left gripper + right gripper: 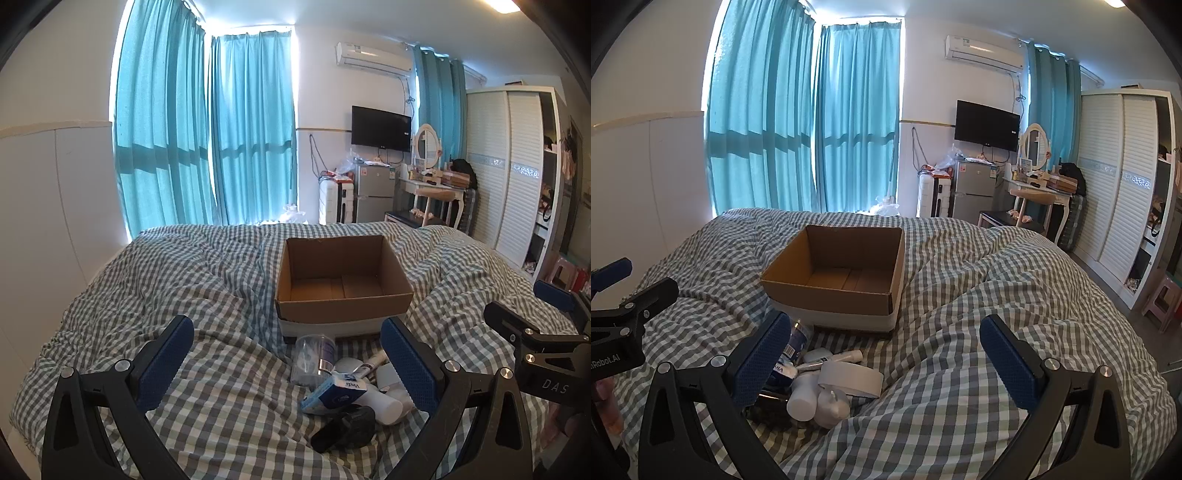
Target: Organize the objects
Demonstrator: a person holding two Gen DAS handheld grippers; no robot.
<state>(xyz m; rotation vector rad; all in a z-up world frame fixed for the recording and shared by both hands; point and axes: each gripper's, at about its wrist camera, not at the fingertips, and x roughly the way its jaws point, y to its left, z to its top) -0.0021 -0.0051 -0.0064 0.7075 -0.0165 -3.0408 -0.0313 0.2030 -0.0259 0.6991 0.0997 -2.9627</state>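
An open, empty cardboard box stands on the checked quilt. In front of it lies a small pile: a clear plastic jar, a blue tissue pack, a white bottle, a black object, a white tube and a white roll. My left gripper hovers open above and just short of the pile, holding nothing. My right gripper is open and holds nothing, with the pile by its left finger. Each gripper shows at the edge of the other's view.
The rumpled quilt rises in folds to the right of the box. Beyond the bed are teal curtains, a small fridge, a wall TV, a dressing table, a white wardrobe and a pink stool.
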